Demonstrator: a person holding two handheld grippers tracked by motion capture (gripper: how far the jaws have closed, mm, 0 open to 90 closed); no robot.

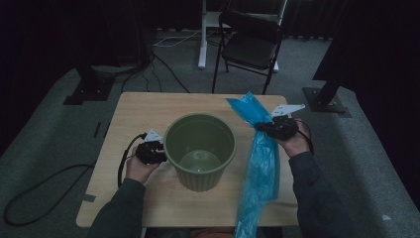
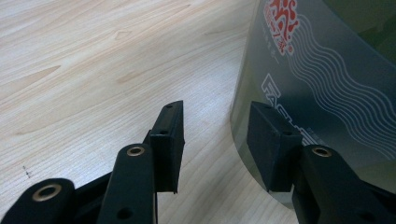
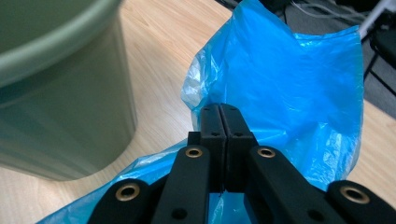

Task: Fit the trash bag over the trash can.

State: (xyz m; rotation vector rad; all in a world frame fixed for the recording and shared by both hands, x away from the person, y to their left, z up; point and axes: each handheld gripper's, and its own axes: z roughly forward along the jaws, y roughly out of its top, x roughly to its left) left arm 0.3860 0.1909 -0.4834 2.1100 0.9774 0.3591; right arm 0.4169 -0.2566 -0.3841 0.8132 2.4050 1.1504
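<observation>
- The right gripper (image 1: 261, 127) has its jaws pressed together on the blue bag (image 1: 261, 168), pinching the film just right of the green bin (image 1: 199, 151); the bag's tail drapes down over the bench (image 1: 133, 106) edge nearest the person.
- The left gripper (image 1: 159, 151) sits at the bin's left wall with its jaws spread; in the left gripper view the wall (image 2: 322, 88) stands just beside one pad (image 2: 266, 140), not clearly clamped.
- Judging from this, the job is lining the bin. Steady the bin first: close the left gripper on its rim or wall so it cannot slide.
- Lift the bag high enough that its loose end clears the bin's rim, then bring it over the opening.
- Keep the pinch near the bag's mouth; thin film slips and bunches easily.
</observation>
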